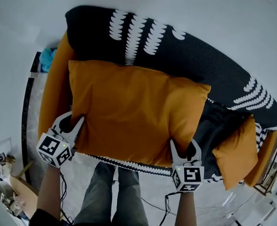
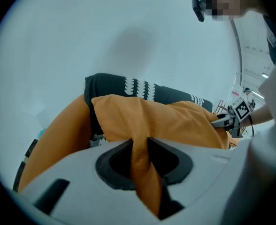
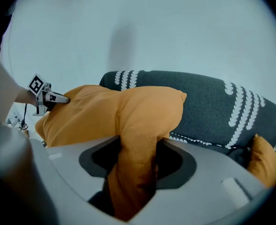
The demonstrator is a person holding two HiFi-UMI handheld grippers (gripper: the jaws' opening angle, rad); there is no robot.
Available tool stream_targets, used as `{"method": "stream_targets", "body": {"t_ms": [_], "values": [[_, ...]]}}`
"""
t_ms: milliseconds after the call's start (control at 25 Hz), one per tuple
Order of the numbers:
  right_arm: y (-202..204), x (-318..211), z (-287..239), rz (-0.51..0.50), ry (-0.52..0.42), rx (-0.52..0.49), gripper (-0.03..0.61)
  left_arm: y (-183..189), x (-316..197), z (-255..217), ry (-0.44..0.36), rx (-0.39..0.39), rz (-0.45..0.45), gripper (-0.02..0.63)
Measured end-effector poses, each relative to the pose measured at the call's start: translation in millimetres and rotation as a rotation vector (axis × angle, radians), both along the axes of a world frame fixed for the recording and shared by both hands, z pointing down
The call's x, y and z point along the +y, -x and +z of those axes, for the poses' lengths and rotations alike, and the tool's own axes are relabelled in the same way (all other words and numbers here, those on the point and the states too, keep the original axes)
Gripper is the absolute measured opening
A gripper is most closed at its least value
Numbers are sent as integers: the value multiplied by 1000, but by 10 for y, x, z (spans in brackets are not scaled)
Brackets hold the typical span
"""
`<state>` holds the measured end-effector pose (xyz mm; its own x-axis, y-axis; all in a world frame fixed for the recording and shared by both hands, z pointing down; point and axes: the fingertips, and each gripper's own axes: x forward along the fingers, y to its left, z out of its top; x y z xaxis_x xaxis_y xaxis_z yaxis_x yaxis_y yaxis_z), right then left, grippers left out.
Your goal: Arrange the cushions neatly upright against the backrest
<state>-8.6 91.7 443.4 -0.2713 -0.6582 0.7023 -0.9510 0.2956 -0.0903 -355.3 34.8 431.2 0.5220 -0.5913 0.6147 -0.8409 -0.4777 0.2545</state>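
The left gripper (image 2: 139, 143) has its jaws pinched on a thin fold of orange fabric at one near corner of the big cushion (image 1: 134, 109). The right gripper (image 3: 138, 144) has its jaws clamped on a thicker bunch at the other near corner. The cushion hangs between the two, slung broadside over the sofa seat, with its far edge toward the dark patterned backrest (image 1: 199, 55) and its left end just beside the orange armrest (image 1: 53, 88). A small cushion (image 1: 235, 152) lies tilted at the sofa's right end, well apart from both grippers. The step in hand looks like carrying the big cushion into place. Next, it likely needs its near edge set down on the seat and its face tipped back until it leans upright on the backrest, and both jaws should let go only once it stands. The small cushion has yet to be stood up.
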Motion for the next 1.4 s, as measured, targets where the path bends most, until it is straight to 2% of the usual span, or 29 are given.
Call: {"method": "stream_targets", "body": {"t_ms": [320, 520, 720, 920, 1400], "values": [[-42, -376, -734, 23, -137, 15, 247, -46, -451, -703, -133, 15, 19, 86], [-249, -641, -921, 50, -194, 22, 247, -265, -805, -902, -199, 14, 37, 87], [-237, -839, -1110, 70, -240, 18, 249, -255, -1069, -1122, -251, 18, 52, 89], [-334, -1015, -980, 73, -231, 2, 252, -341, -1250, -1053, -240, -3, 50, 91], [-364, -1095, -414, 76, -130, -38, 265, -303, -1338, -517, -140, -35, 26, 94]]}}
